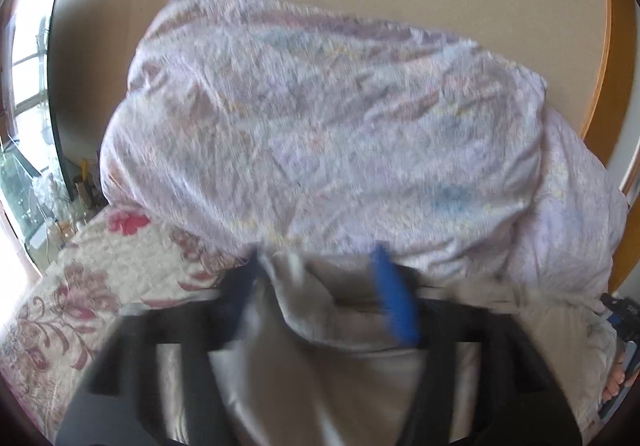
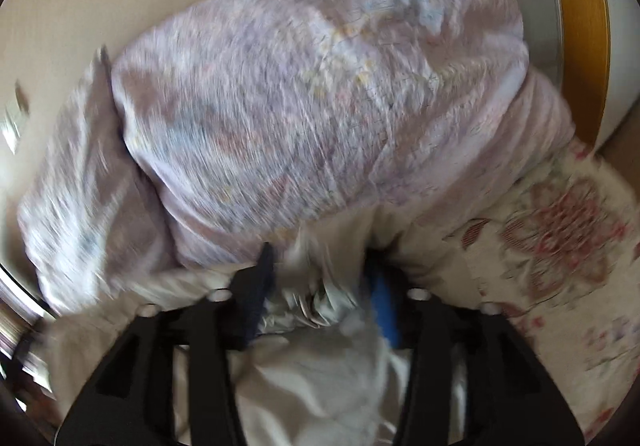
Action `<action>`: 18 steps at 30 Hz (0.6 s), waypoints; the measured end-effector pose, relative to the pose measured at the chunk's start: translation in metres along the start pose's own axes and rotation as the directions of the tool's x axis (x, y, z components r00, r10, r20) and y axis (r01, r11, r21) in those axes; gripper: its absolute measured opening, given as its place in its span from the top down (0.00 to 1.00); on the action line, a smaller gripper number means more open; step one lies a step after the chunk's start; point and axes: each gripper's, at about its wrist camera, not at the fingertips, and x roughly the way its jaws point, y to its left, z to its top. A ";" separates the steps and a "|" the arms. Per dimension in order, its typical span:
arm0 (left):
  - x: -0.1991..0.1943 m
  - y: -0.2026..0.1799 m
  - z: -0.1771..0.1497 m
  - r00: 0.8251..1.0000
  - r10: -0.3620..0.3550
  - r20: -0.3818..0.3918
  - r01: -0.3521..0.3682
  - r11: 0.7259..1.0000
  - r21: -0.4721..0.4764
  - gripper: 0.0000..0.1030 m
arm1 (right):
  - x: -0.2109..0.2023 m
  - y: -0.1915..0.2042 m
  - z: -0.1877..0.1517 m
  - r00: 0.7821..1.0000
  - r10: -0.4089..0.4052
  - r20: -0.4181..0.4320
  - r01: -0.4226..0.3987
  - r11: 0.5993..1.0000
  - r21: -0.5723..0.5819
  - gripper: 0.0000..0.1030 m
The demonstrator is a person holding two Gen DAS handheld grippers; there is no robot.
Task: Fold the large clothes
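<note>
Grey garment [image 1: 320, 358] lies under and between both released tongs, left [image 1: 332, 278] and right [image 2: 320, 286], equally near; its long axis cannot be told; quilt bundle [image 1: 320, 126] ahead.

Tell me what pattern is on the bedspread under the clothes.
The bedspread is cream with red and maroon flowers and scrolling vines, clearest in the left wrist view.

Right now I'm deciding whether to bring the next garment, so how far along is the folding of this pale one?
Early or midway, I'd judge. Done: nothing reads as a finished fold; the pale garment lies rumpled on the floral bedspread. In hand: the left gripper and right gripper stand open with bunched cloth between their fingers, pads apparently not pressing. Left: flattening and the folds. The lilac quilt sits heaped behind.
</note>
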 end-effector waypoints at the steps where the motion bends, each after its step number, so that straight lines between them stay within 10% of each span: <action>1: -0.007 0.001 0.003 0.999 -0.003 0.033 0.003 1.000 0.002 0.20 | -0.007 -0.004 0.003 0.999 0.023 0.026 -0.024 0.999 0.024 0.34; 4: -0.030 -0.004 0.007 0.997 -0.013 0.072 0.009 0.998 0.054 0.17 | -0.033 -0.003 0.004 0.994 0.023 0.105 -0.022 1.000 -0.014 0.32; 10: -0.060 -0.033 -0.035 0.998 0.015 0.067 -0.032 0.965 0.262 0.14 | -0.032 0.026 -0.039 0.998 -0.065 0.001 0.062 0.957 -0.284 0.38; 18: -0.020 -0.047 -0.074 0.993 0.116 -0.009 -0.106 0.936 0.336 0.14 | -0.008 0.043 -0.066 0.983 -0.186 0.005 0.170 0.890 -0.423 0.42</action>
